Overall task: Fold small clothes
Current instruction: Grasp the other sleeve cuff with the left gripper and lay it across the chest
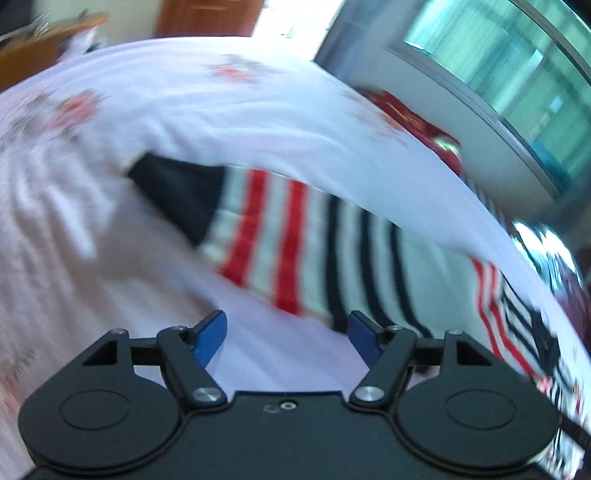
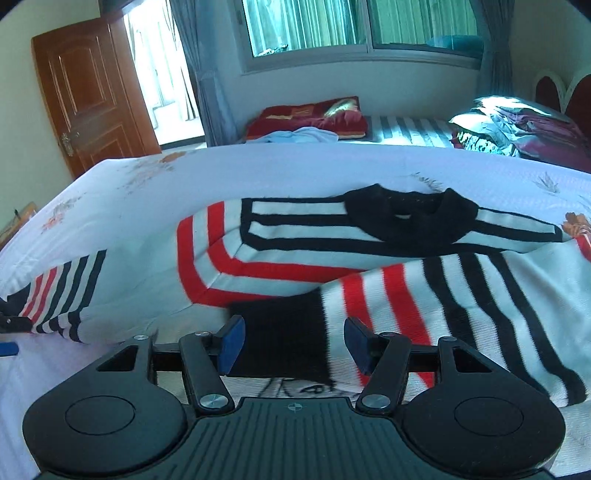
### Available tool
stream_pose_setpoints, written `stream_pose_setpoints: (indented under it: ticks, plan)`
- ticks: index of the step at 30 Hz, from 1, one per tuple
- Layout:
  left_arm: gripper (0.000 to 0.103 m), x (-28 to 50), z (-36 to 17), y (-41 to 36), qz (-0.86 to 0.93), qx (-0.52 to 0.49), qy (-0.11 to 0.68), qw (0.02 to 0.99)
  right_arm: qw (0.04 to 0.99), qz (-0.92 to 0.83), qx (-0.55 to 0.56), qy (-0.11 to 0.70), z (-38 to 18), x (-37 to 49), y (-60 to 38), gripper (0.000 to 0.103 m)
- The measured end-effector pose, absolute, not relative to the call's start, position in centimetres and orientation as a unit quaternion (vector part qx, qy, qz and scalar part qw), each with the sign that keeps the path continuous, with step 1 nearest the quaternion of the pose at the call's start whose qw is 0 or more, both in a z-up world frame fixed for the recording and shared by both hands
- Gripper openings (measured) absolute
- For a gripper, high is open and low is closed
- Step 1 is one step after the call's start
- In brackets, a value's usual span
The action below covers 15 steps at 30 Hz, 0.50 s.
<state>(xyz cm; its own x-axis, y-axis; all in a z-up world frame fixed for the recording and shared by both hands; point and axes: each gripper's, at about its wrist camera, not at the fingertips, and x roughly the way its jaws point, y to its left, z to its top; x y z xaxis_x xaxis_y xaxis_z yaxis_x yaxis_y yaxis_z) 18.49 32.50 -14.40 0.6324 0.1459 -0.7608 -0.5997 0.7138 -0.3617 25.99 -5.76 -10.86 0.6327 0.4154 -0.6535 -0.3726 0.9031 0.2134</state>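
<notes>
A small sweater (image 2: 332, 254) with red, white and black stripes lies flat on the bed, its black collar (image 2: 406, 218) at the far side. One sleeve is folded across the body. Its black cuff (image 2: 280, 332) lies between the fingers of my right gripper (image 2: 295, 343), which is open with the pads off the cloth. The other sleeve (image 2: 62, 291) stretches out to the left. In the blurred left wrist view that sleeve (image 1: 295, 236) and its black cuff (image 1: 173, 199) lie ahead of my left gripper (image 1: 288, 338), which is open and empty over the sheet.
The bed has a white sheet with flowers (image 2: 147, 206). Behind it lie a red cushion (image 2: 306, 118), a light blue cloth (image 2: 295, 134) and a heap of clothes (image 2: 517, 129). A wooden door (image 2: 92, 96) stands open at the left, and a window (image 2: 362, 26) is at the back.
</notes>
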Motion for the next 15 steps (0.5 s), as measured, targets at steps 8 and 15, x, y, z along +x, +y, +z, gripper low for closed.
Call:
stream_pose_setpoints:
  ticks: [8,15]
  plan:
    - [0.059,19.8,-15.8,36.4,0.213,-0.361,0.305,0.855,0.909,0.176,0.037,0.376,-11.5,26.4,-5.3,0.059]
    - [0.006,20.5,-16.9,38.2,0.211,-0.385,0.289,0.85,0.917,0.119,0.028,0.38,-11.9,26.9,-5.5,0.059]
